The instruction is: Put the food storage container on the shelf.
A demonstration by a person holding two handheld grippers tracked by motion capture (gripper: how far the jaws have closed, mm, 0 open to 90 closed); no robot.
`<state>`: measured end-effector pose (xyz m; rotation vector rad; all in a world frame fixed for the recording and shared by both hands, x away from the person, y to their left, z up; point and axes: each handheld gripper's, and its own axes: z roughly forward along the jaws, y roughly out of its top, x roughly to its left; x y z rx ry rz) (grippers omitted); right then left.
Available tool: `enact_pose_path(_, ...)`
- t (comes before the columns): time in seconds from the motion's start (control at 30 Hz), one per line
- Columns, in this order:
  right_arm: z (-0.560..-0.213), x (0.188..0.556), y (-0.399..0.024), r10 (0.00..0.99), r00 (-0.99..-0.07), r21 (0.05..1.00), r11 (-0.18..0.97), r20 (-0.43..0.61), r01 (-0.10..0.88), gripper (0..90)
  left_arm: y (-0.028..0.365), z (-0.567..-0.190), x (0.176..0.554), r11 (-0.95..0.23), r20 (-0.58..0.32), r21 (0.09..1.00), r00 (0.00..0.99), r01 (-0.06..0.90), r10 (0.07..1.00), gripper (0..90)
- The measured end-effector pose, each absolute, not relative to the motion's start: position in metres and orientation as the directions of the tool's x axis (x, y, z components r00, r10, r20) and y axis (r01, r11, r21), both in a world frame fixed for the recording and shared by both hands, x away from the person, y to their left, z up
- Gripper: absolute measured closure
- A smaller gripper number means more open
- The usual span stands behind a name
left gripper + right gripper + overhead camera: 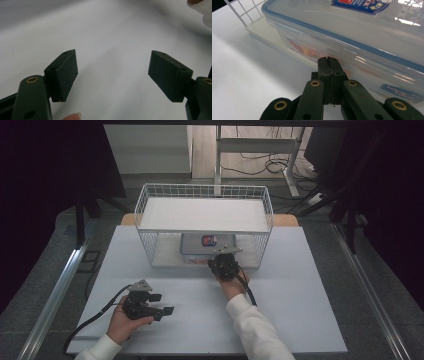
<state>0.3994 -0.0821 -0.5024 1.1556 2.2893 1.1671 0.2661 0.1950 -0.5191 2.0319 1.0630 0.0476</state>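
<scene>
**Right gripper at the container under the shelf**

The plastic container [202, 246] lies on the bottom level of the wire shelf [150, 200], on the white table [300, 320]. The right gripper [328, 59] has its jaws pressed together, tips at the container's clear front wall below the blue-edged lid [362, 27], pinching nothing. The left gripper [112, 75] rests well apart on the table, jaws spread and empty.

White wire rack [150, 200] on white table [300, 320]; cables [260, 167] on floor beyond.
</scene>
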Motion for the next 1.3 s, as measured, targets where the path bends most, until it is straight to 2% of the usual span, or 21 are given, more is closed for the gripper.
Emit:
enact_pose_path(0.33,-0.499,0.398,-0.079,0.789,-0.609,0.788,0.324,0.080,0.524,88.5,0.196,-0.518,0.265,-0.308,-0.312,0.682,0.645,0.663,0.698,23.1)
enact_pose_path(0.53,-0.487,0.379,-0.081,0.754,-0.655,0.801,0.361,0.051,0.478,88.4,0.196,-0.517,0.264,-0.298,-0.318,0.686,0.642,0.664,0.698,23.0)
enact_pose_path(0.8,-0.475,0.351,-0.107,0.694,-0.714,0.797,0.380,0.089,0.469,84.7,0.198,-0.516,0.261,-0.301,-0.292,0.694,0.638,0.654,0.713,23.0)
enact_pose_path(0.87,-0.472,0.341,-0.118,0.677,-0.728,0.795,0.380,0.110,0.473,81.3,0.199,-0.515,0.259,-0.295,-0.296,0.696,0.635,0.655,0.714,22.8)
enact_pose_path(0.9,-0.472,0.330,-0.130,0.647,-0.753,0.793,0.394,0.120,0.465,71.6,0.199,-0.514,0.258,-0.291,-0.296,0.698,0.634,0.654,0.715,22.8)
enact_pose_path(0.93,-0.472,0.330,-0.130,0.647,-0.753,0.793,0.394,0.120,0.465,71.6,0.200,-0.514,0.257,-0.289,-0.293,0.701,0.633,0.652,0.717,22.8)
enact_pose_path(1.07,-0.476,0.300,-0.169,0.644,-0.755,0.791,0.395,0.125,0.468,39.9,0.208,-0.516,0.258,-0.237,-0.326,0.702,0.599,0.671,0.731,23.1)
enact_pose_path(1.17,-0.477,0.290,-0.190,0.665,-0.734,0.790,0.374,0.138,0.486,35.0,0.213,-0.515,0.258,-0.221,-0.318,0.708,0.582,0.671,0.748,23.1)
enact_pose_path(1.3,-0.482,0.273,-0.231,0.721,-0.685,0.796,0.353,0.103,0.491,29.8,0.212,-0.515,0.257,-0.221,-0.313,0.711,0.582,0.667,0.751,23.2)
